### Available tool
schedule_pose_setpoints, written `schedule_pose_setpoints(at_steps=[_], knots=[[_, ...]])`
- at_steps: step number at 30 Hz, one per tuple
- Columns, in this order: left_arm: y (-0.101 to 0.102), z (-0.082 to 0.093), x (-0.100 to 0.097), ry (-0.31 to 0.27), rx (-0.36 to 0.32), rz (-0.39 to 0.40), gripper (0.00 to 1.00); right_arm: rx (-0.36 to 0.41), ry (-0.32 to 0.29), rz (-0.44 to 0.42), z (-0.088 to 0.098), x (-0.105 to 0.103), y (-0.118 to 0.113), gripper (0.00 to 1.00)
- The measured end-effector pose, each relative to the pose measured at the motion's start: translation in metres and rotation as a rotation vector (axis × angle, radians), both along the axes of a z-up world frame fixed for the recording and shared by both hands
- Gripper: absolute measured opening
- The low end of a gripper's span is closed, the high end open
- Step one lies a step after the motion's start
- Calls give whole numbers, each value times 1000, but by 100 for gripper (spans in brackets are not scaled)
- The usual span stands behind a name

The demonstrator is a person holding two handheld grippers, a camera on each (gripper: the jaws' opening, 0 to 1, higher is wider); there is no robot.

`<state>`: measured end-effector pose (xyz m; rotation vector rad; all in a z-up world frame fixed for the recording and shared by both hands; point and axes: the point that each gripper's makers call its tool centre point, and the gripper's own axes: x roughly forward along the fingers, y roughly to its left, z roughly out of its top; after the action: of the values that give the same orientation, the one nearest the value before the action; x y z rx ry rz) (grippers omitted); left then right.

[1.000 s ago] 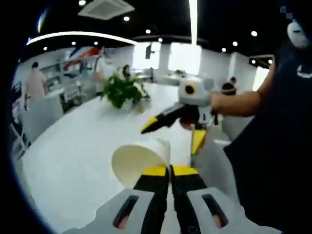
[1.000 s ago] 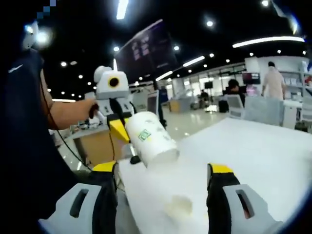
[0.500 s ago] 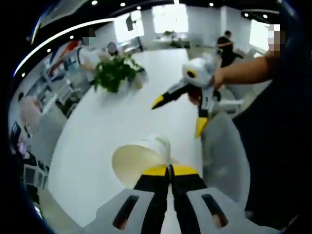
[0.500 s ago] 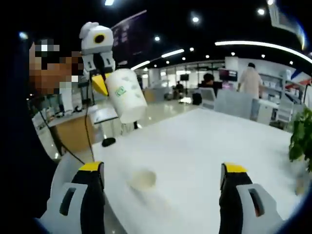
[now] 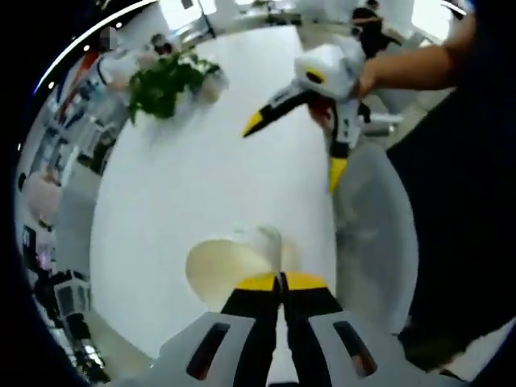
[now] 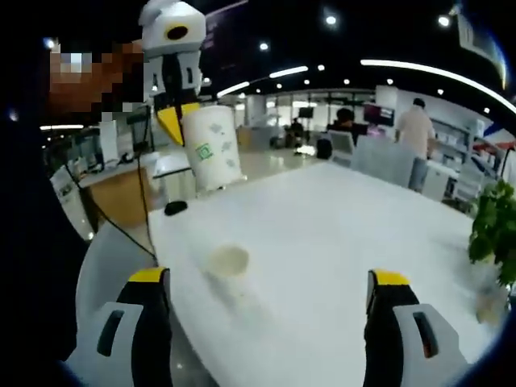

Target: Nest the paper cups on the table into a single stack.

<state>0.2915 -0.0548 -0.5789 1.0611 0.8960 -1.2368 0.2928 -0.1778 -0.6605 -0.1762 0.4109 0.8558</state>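
While the left gripper view has tipped further down over the white desk (image 5: 185,193), the left hand-held gripper (image 5: 280,280) stays clamped on a paper cup's (image 5: 230,266) rim, and in the right gripper view the right hand-held gripper (image 6: 270,278), jaws wide and empty, has drawn back from a second cup (image 6: 227,260) on the desk between them.

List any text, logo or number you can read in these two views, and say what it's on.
No text is readable.
Paper cup, held by the left gripper: a small green square logo, too blurred to read.
Dark hanging screen behind it: no legible marks.
Second cup on the white table: no print visible.
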Motion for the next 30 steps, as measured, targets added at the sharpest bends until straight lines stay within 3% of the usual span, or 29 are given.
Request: schedule_pose_setpoints(at_steps=[6,8,10,11,23,30], knots=[[-1,-6,-1,-21,117,-34,0,8,4,-15,-1,-4,-8,100],[3,-9,-7,12,168,-68,0,8,4,-20,0,-4,-12,100],[5,-11,-6,22,194,-40,0,17,-3,-31,4,-2,-16,100],[7,-13,-9,54,217,-17,0,18,-6,-32,5,-2,-19,100],[0,-24,-1,43,240,-16,0,40,-11,-63,9,4,-38,100],[-3,-30,-2,15,237,-60,0,48,-7,-70,7,4,-38,100]])
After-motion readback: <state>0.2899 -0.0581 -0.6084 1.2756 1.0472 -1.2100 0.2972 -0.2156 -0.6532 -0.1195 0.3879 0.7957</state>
